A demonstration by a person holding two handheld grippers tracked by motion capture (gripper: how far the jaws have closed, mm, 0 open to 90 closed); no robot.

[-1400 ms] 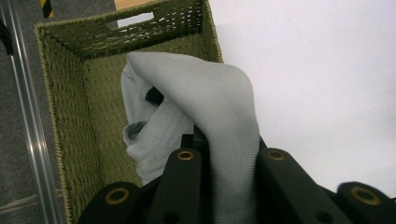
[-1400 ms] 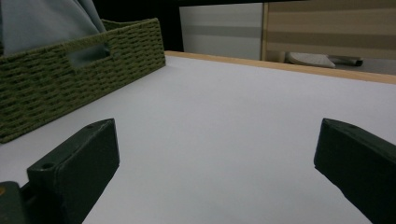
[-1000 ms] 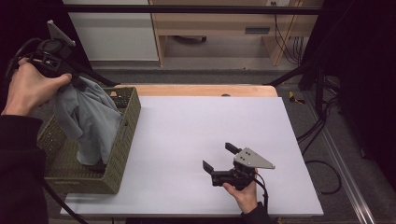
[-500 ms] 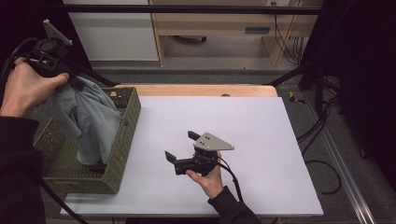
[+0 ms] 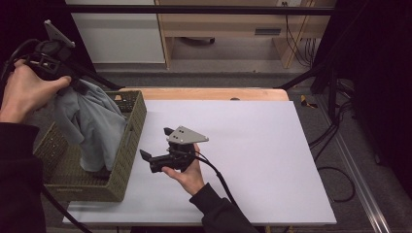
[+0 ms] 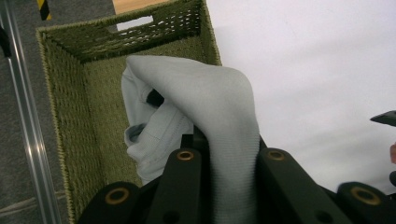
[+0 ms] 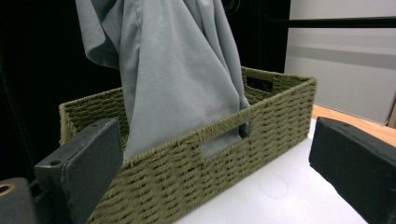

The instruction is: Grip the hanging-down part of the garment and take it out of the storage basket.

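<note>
White table (image 5: 252,145), wooden edge at the back, dark room with cabinets and cables beyond. Green woven basket (image 5: 127,145) on the table's left. Left gripper (image 5: 73,82) pinching the grey cloth (image 5: 94,128), hanging into the basket. Right gripper (image 5: 154,145) spread wide, empty, facing the basket wall.

A white bench (image 5: 252,145) with a pale wooden far edge is lit from above, while the room around it is left dark. Beyond it, a white cabinet (image 5: 121,34) and a wooden shelf unit (image 5: 228,24) are set on grey floor (image 5: 218,68), where black cables (image 5: 335,150) are trailed.
</note>
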